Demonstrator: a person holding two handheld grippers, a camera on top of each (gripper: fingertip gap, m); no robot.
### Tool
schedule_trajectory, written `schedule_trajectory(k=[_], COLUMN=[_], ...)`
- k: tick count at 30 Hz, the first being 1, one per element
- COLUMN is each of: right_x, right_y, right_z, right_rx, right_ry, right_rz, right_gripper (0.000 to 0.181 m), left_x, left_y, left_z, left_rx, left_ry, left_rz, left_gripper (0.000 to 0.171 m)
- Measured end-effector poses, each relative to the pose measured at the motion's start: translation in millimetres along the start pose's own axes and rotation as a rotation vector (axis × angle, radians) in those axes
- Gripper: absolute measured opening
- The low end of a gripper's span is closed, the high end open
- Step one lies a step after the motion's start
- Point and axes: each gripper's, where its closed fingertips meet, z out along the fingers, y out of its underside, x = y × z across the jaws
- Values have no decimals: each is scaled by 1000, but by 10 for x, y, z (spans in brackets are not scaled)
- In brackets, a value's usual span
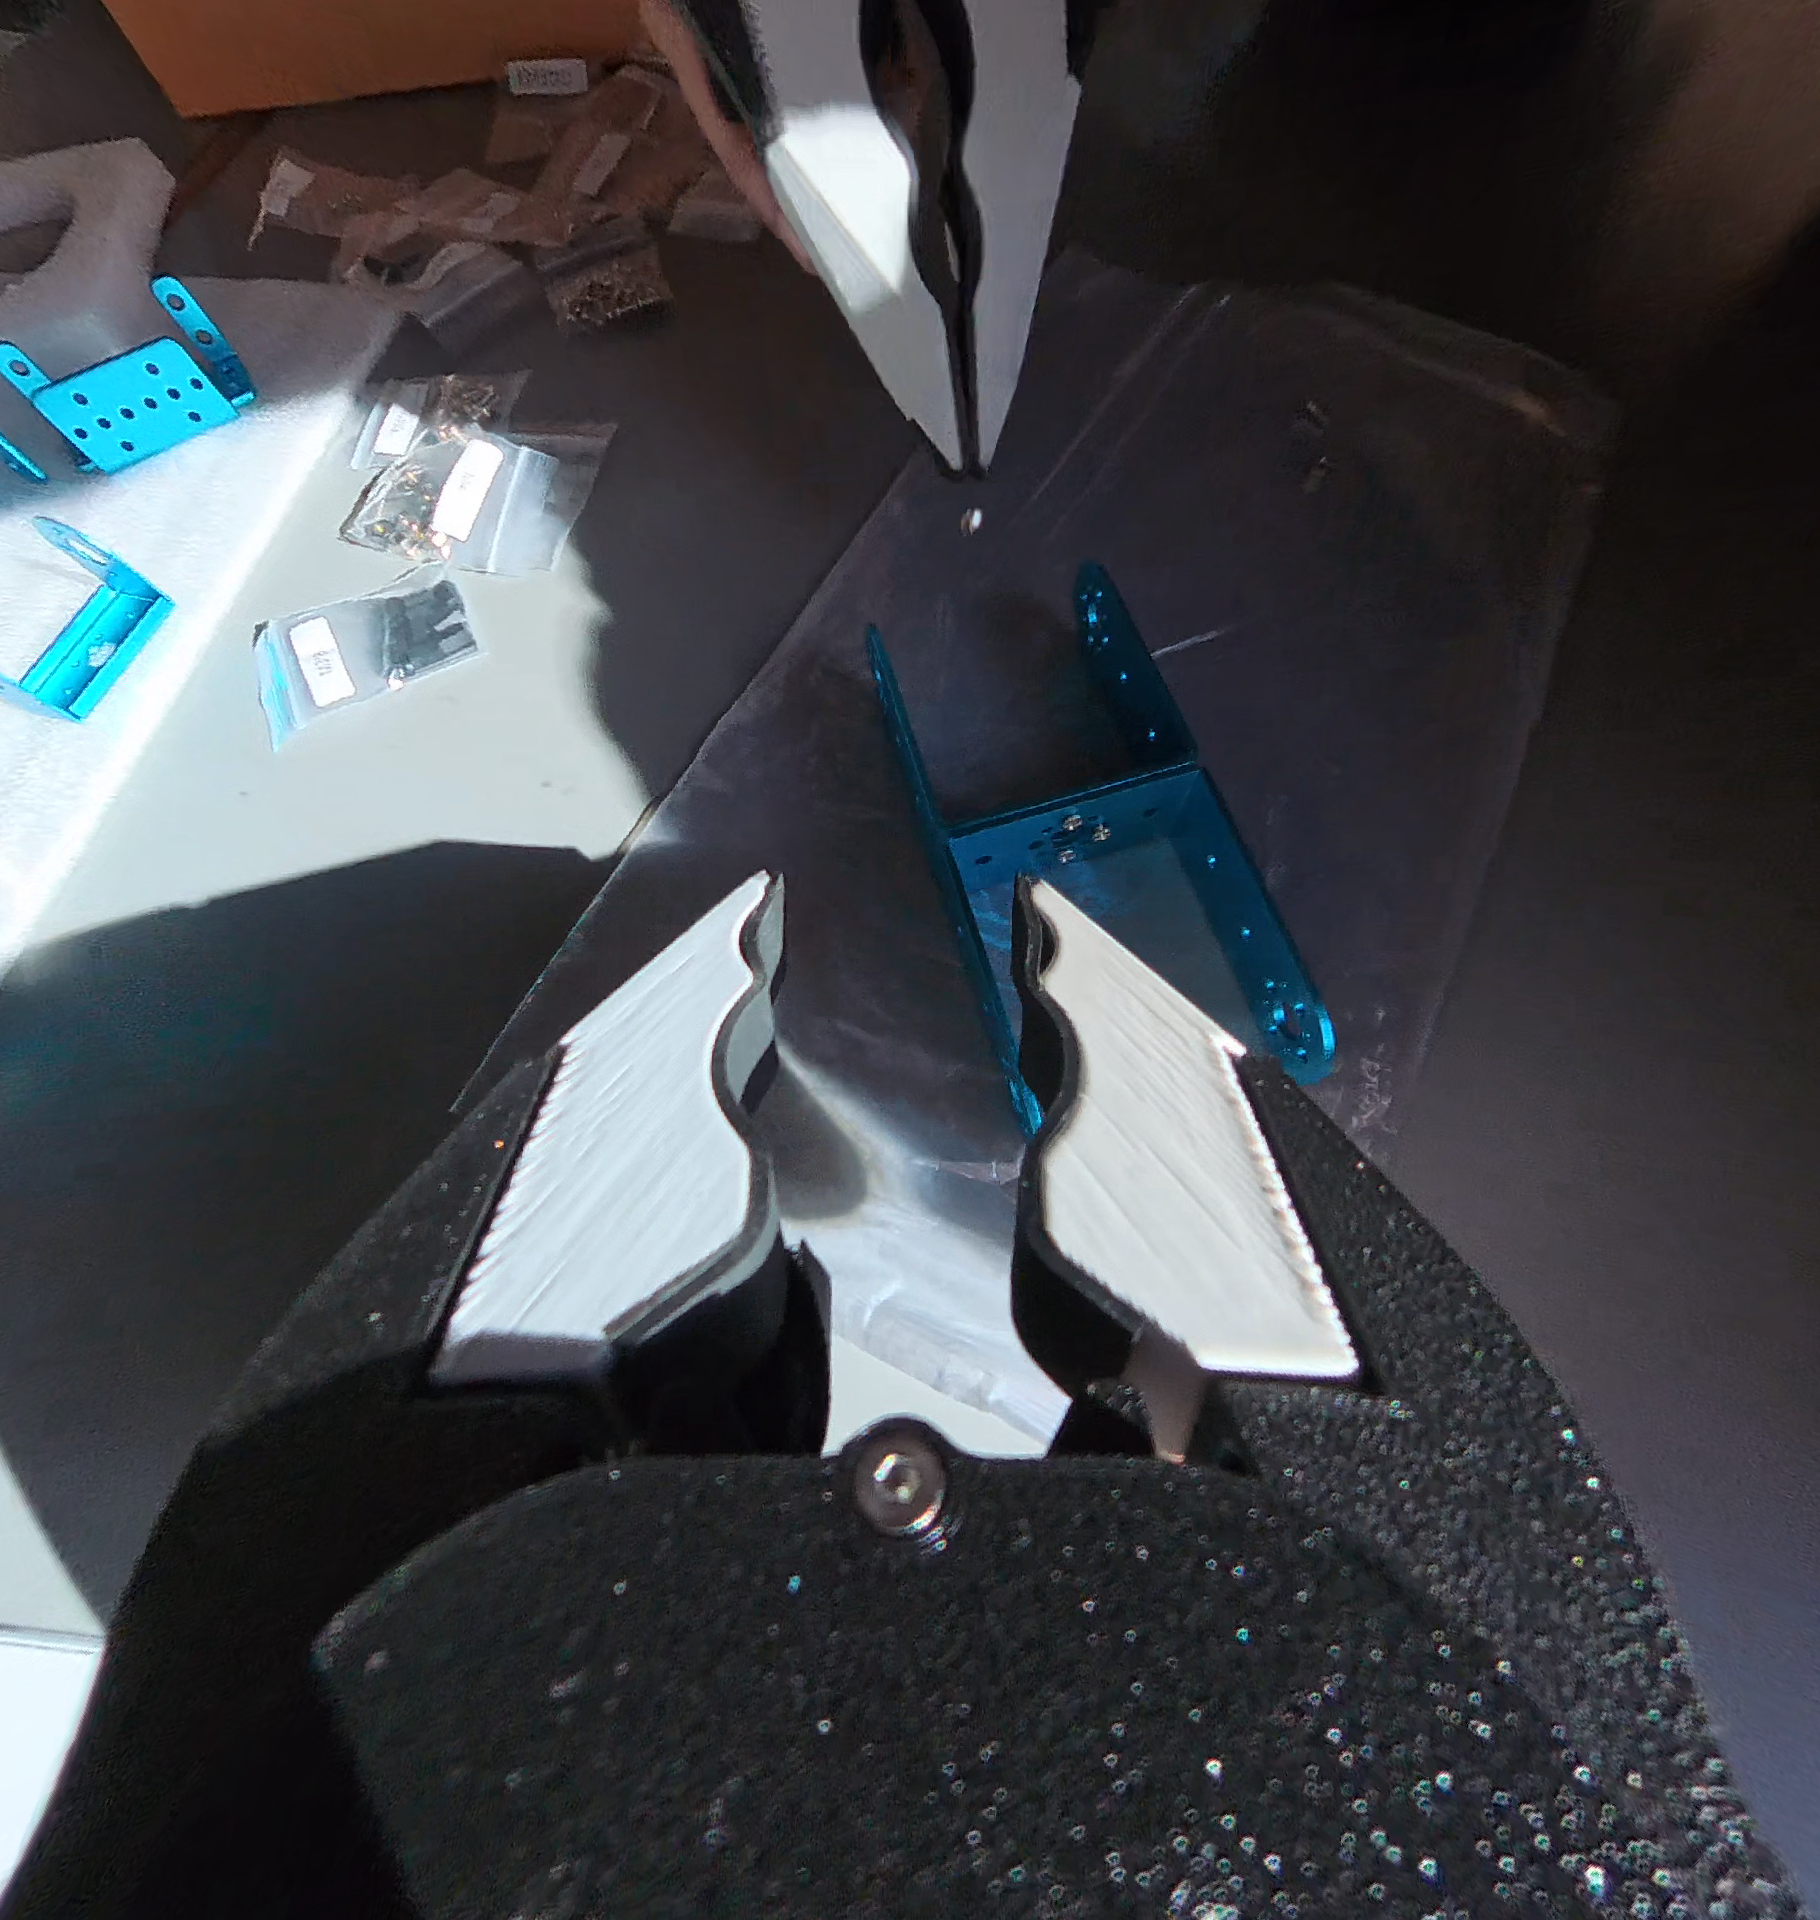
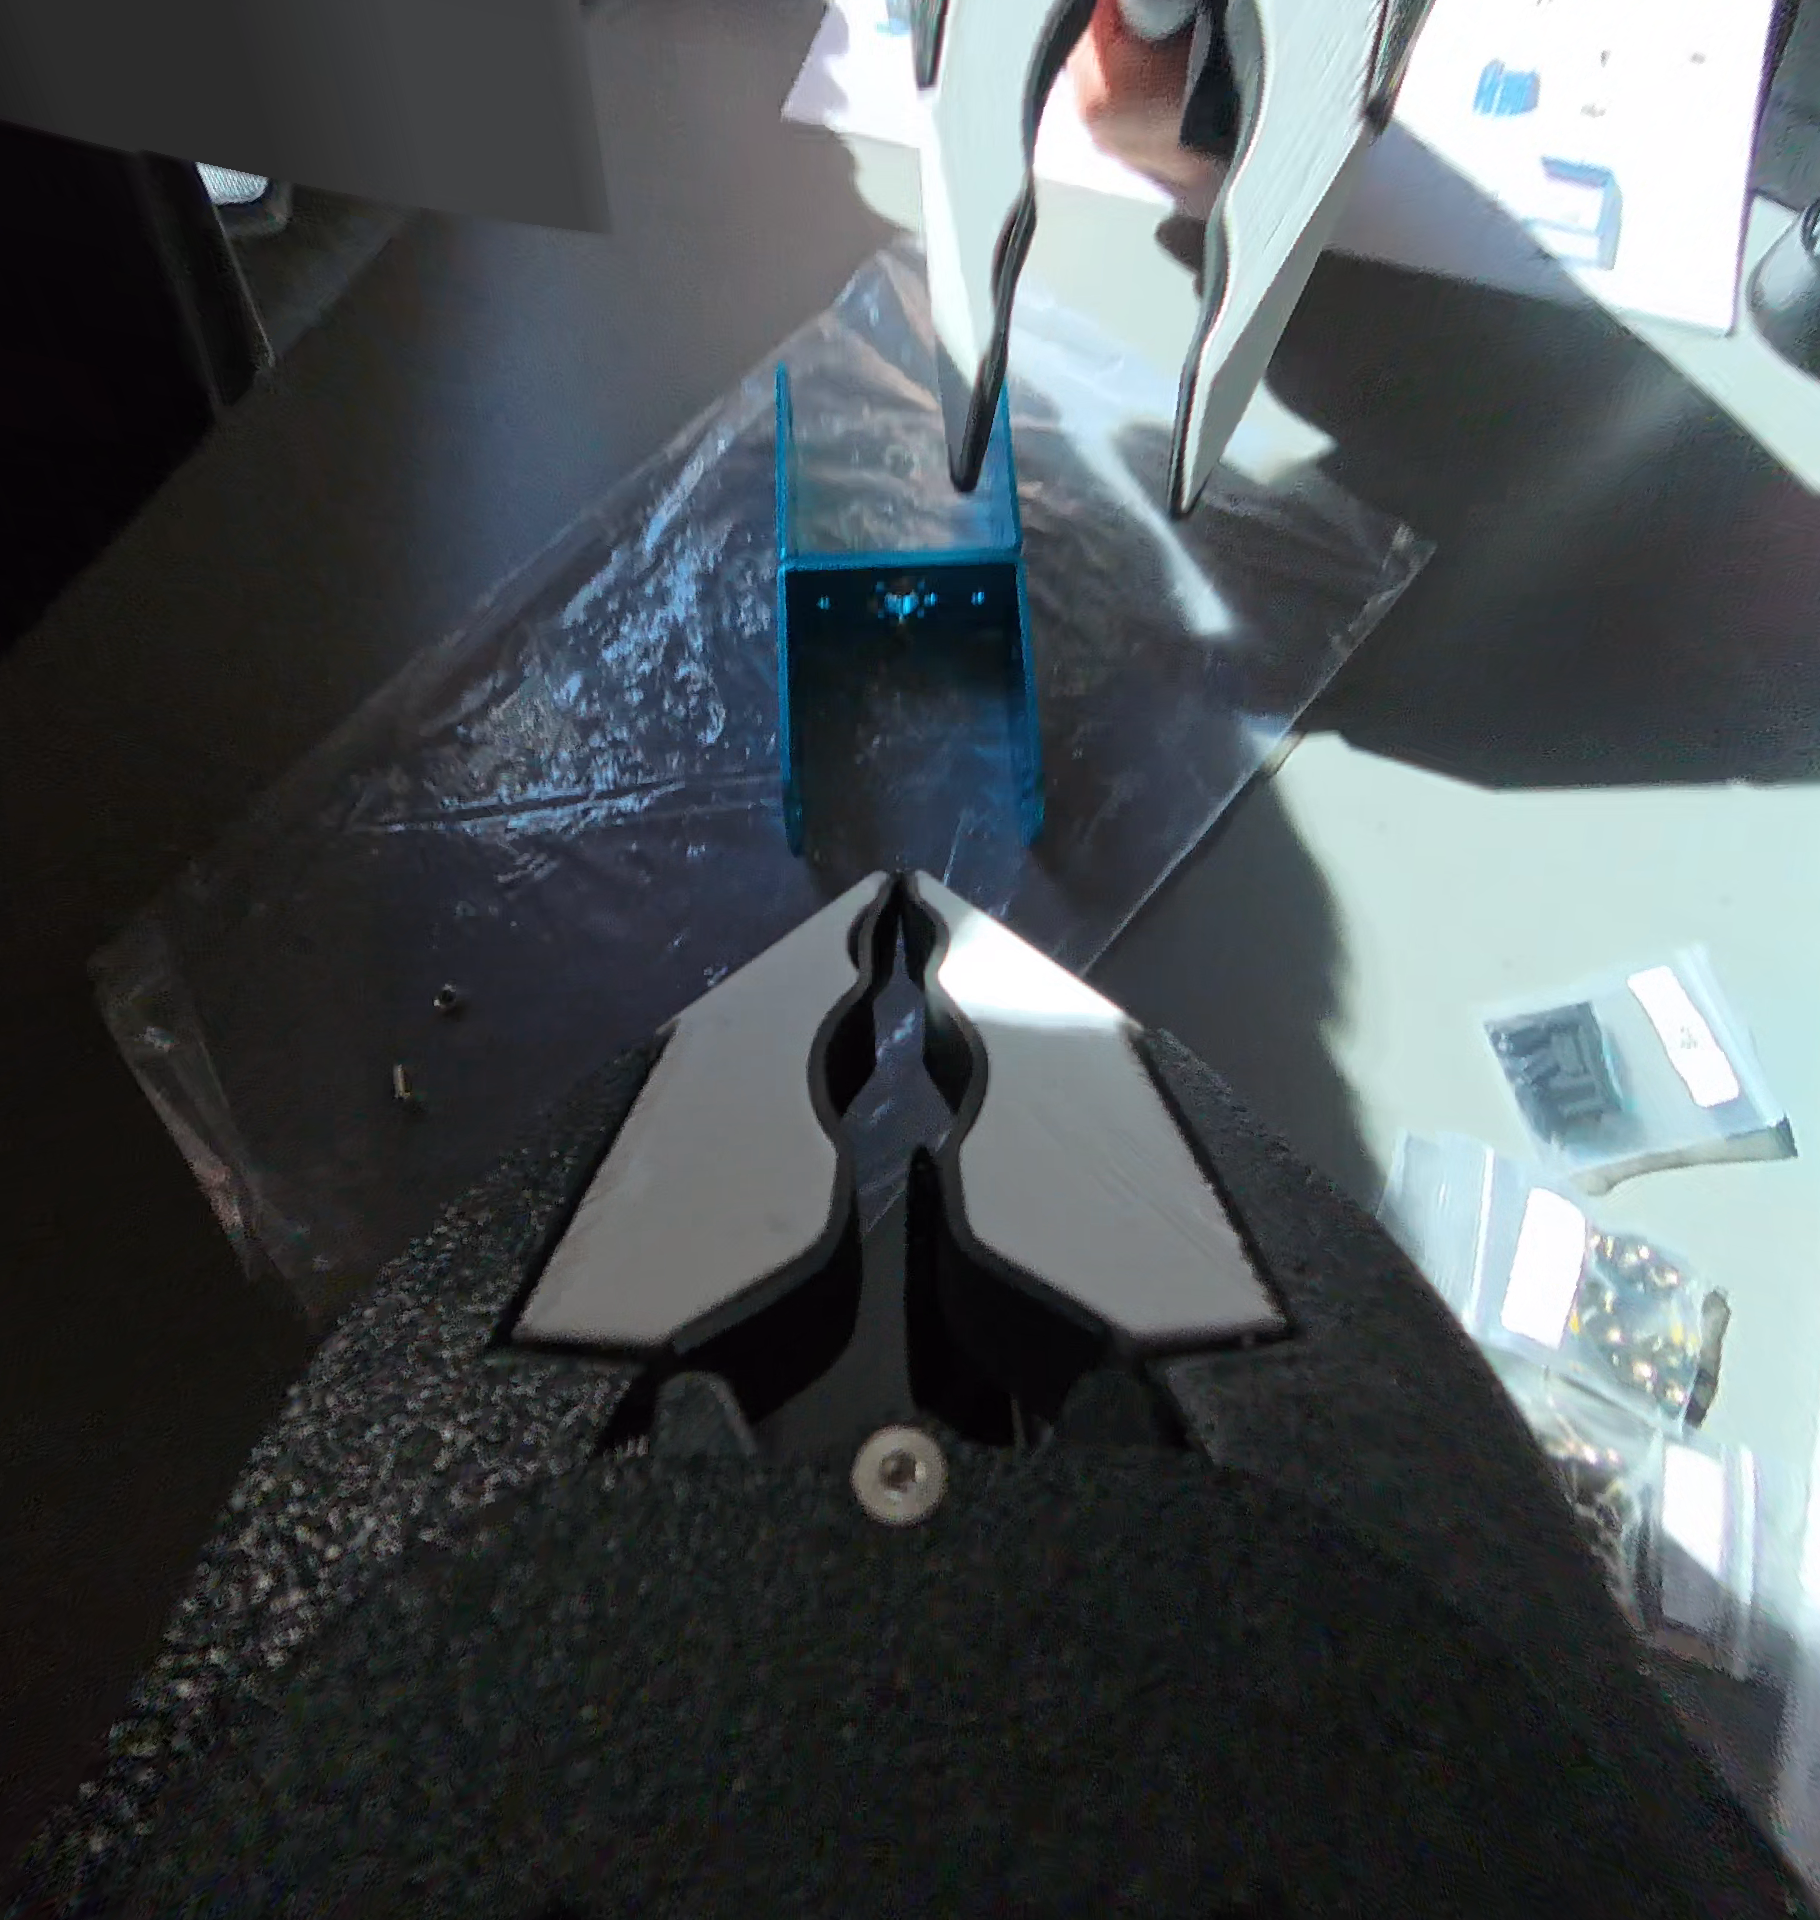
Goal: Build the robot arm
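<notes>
A blue metal bracket (image 1: 1077,821), two U-pieces screwed back to back, stands on a clear plastic sheet (image 1: 1321,644). My left gripper (image 1: 901,888) is open. One side wall of the bracket stands between its fingers, close to the right finger (image 1: 1124,1049), and neither pad presses on it. The right wrist view shows the same: the left gripper (image 2: 1077,494) straddles the far wall of the bracket (image 2: 901,613). My right gripper (image 2: 901,883) is shut, with its tips just short of the bracket's near end. In the left wrist view the right gripper (image 1: 963,462) points down at the sheet beyond the bracket.
More blue brackets (image 1: 137,400) and small bags of screws (image 1: 449,488) lie on the sunlit white table at left, with a cardboard box (image 1: 366,52) behind. Two loose small screws (image 2: 449,1000) lie on the sheet (image 2: 573,675). More bags (image 2: 1612,1060) lie at right. Tip to tip, the grippers are about 10 centimeters apart.
</notes>
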Motion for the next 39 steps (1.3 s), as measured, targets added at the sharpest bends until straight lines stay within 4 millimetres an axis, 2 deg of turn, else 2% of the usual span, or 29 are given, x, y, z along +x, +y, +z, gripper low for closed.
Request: schedule_trajectory(k=[2,5,8,10,13,18,21,28,39], right_x=[-2,23,61,14,-19,-34,6,-44,-112], right_y=[-76,46,109,43,-104,-84,-120,-204,-207], right_z=[74,215,249,277,382,577,621,673,743], right_rx=[53,-34,-82,-97,-104,-174,-199,-192,-262], right_ry=[-53,-76,-44,-47,-35,-107,-116,-138,-180], right_rz=[6,1,-9,-28,-101,-122,-127,-172,-176], right_gripper=[0,0,0,2,10,13,13,12,7], left_x=[51,147,135,124,205,151,172,182,187], left_y=[16,28,57,81,145,158,202,270,283], left_z=[54,100,124,143,149,-3,-20,-35,-69], left_rx=[-27,-50,-74,-92,-133,-150,-171,-204,-211], left_ry=[-7,8,-13,-27,15,-3,11,21,28], left_rz=[49,86,100,112,122,124,135,147,148], left_gripper=[44,48,52,53,38,33,15,6,3])
